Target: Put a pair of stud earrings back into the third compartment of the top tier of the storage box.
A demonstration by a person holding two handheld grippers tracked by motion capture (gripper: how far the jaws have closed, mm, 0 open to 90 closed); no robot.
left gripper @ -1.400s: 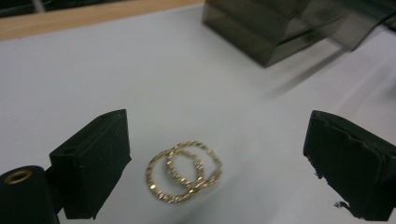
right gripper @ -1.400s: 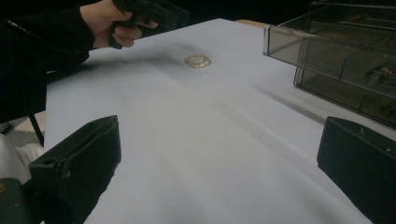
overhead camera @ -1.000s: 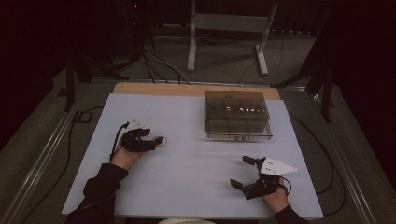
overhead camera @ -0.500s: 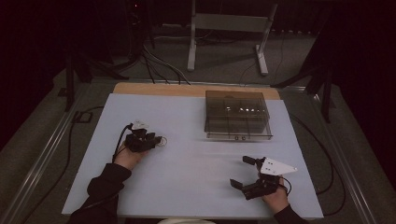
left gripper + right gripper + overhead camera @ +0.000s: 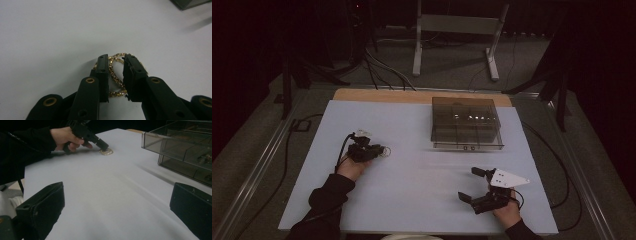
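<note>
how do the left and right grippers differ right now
The left gripper has its jaws drawn close around gold chain rings, having just been closing; the right gripper stands wide open with nothing between its jaws. The left's tips are down at the table by the rings; the right lies level near the front edge. Both are black and hand-held.

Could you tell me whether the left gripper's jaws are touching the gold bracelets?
Touching. In the left gripper view, the left gripper, its jaws just closing, presses a strand of the gold bracelets between its pads.
</note>
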